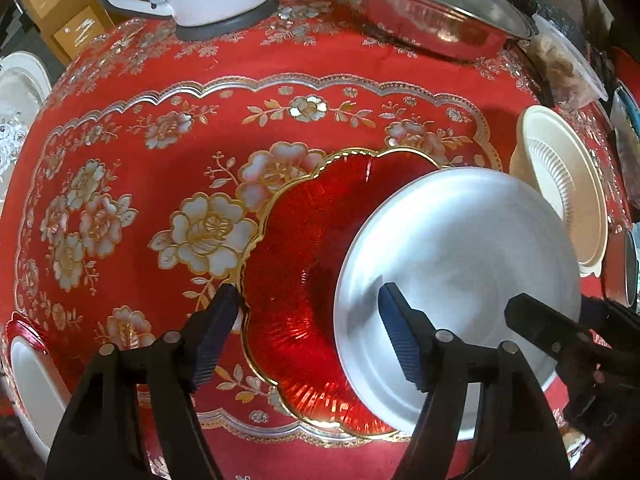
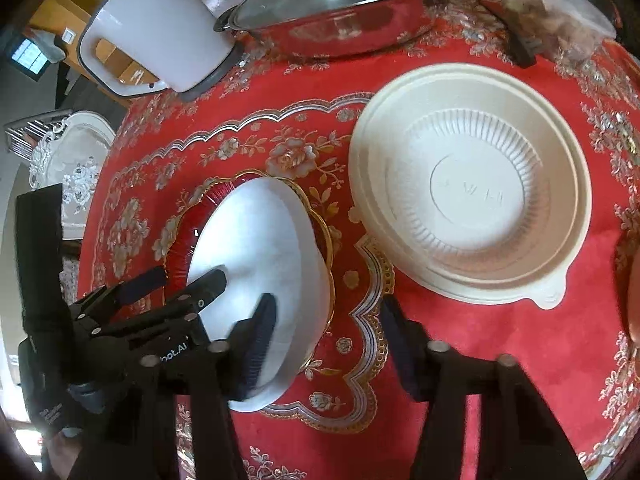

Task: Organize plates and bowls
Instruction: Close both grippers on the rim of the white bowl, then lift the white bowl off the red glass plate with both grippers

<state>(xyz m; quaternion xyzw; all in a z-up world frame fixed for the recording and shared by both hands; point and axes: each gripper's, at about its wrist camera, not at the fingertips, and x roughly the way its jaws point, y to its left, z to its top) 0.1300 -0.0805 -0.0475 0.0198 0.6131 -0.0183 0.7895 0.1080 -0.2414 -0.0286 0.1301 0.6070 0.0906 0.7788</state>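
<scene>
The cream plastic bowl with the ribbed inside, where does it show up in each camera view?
Left wrist view: the cream plastic bowl sits at the right edge, seen edge-on, just beyond the silver plate.
Right wrist view: it fills the upper right, seen from above.
Shared landmark: the steel pan with the glass lid at the top of both views.

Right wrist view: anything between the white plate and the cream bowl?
Only bare red tablecloth separates the white plate from the cream bowl, in the right wrist view.
</scene>
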